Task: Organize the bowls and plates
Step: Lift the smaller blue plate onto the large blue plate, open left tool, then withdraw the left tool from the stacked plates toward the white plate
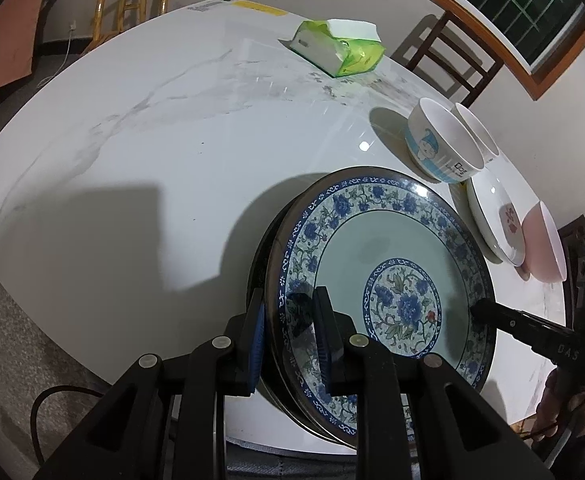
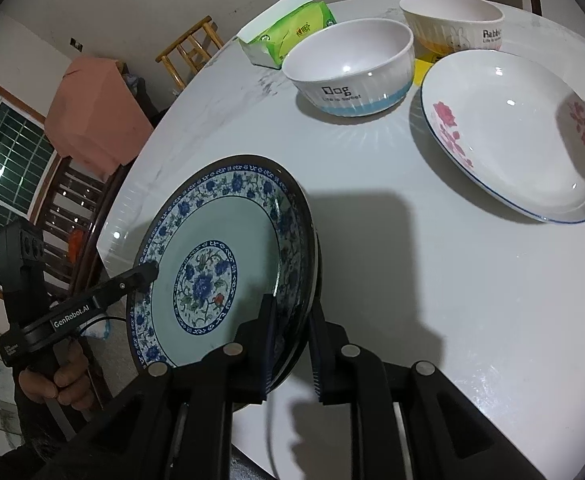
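Both grippers point steeply down over the near edge of the marble table [image 1: 152, 152]. The left gripper [image 1: 288, 344] and the right gripper [image 2: 290, 350] each clamp an opposite rim of the blue-and-white floral plate [image 1: 384, 256], their jaws narrow. The plate is tilted and has a dark underside.

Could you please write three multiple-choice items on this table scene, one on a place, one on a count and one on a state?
1. Where is the tissue pack?
A. behind the bowls
B. on the flowered plate
C. on a chair

2. How many grippers clamp the blue plate?
A. none
B. one
C. two

3. How does the white plate lie?
A. flat on the table
B. upside down
C. lifted

Answers: 1 A, it sits farther back; 2 C, the left gripper and right gripper each pinch a rim; 3 A, it rests face up.
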{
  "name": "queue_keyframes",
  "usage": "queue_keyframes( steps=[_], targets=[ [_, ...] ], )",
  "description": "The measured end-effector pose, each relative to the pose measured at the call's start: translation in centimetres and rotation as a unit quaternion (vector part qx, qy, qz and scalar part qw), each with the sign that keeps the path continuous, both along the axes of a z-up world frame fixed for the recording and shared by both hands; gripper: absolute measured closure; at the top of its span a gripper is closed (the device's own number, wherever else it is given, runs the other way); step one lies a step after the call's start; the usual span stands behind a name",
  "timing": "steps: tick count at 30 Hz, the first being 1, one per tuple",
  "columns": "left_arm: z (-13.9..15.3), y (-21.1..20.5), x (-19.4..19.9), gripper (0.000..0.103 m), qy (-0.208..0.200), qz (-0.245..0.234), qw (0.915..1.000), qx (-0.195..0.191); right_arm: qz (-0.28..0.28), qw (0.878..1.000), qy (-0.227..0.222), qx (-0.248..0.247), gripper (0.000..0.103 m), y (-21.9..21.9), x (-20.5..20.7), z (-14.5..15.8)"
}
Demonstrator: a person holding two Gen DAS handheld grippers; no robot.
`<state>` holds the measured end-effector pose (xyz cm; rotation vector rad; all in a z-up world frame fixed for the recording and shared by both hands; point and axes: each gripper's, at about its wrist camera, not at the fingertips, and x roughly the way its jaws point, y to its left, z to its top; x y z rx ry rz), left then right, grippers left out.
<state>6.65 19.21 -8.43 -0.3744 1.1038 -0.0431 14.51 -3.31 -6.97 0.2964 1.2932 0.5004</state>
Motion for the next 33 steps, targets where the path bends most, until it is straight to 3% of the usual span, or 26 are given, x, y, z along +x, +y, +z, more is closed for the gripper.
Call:
queue_keyframes(
  steps=[6,10,21,28,33],
  targets=[
    [-0.2,0.3,0.1,0.083,0.003,0.007,1.0,-0.001,0.009,1.0,-0.008,-0.019,0.086,0.6,-0.1,0.2],
    [0.2,0.3,0.1,0.085,-0.003,0.008,0.9997,0.022,0.033,0.997,-0.031,-0.057,0.084,1.6,-0.2,0.9],
    [1.2,0.8,0.1,0.083,-0.024,0.024,0.9988,0.035,0.037,0.997,-0.017,-0.065,0.082,1.3,-0.1,0.9],
    [1.6,-0.3,0.1,0.065,-0.031,0.022,0.9971,0.066,0.031,0.997,-0.034,-0.066,0.08,1.6,-0.4,1.1],
    [2.6,-2.6,0.5,0.057,-0.059,0.012,0.9941,0.09,-0.008,0.994,-0.087,-0.069,0.08,-0.5,-1.5,2.7]
  ],
)
